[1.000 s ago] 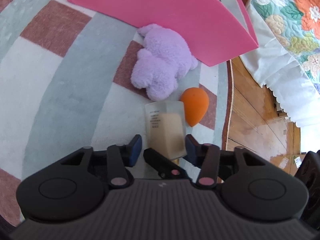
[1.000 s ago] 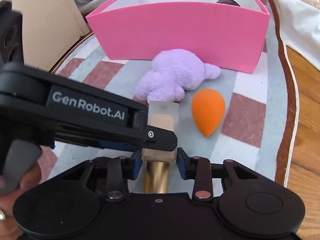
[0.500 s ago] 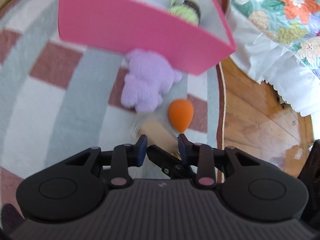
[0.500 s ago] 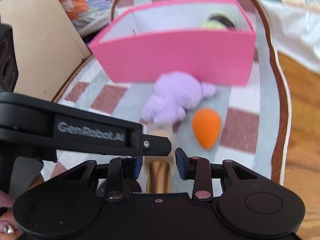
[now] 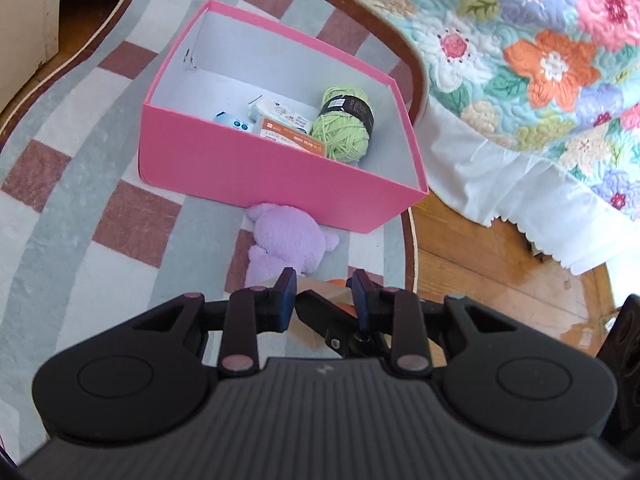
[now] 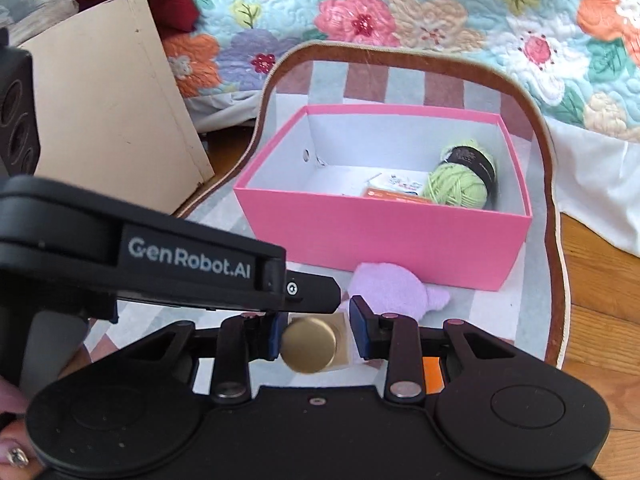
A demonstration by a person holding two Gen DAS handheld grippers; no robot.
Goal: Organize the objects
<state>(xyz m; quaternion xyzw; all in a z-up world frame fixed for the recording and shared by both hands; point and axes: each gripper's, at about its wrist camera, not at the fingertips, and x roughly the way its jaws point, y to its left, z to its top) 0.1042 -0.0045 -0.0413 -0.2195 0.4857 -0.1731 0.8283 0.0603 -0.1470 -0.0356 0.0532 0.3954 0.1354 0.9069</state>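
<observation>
Pink box (image 5: 280, 172) sits on the striped rug (image 5: 80, 200), open top toward me. Inside it: green yarn (image 5: 344, 128) against the right wall, an orange-and-white packet (image 5: 286, 130) beside it, a small white tube (image 5: 234, 120) further left. Purple plush (image 5: 286, 244) lies on the rug touching the box's near wall. My left claw (image 5: 322, 294) has its jaws apart with a beige bottle (image 5: 320, 284) showing between them; whether the pads touch it, I cannot tell. My right claw (image 6: 314, 334) frames the same bottle, seen end-on by its gold cap (image 6: 309, 345); the left pad meets the cap, the right pad stands off, so the hold is unclear. An orange sponge (image 6: 432, 372) is mostly hidden under the right claw. Floral quilt (image 5: 540, 60) hangs beyond the rug; wood floor (image 5: 500, 280) to the right.
</observation>
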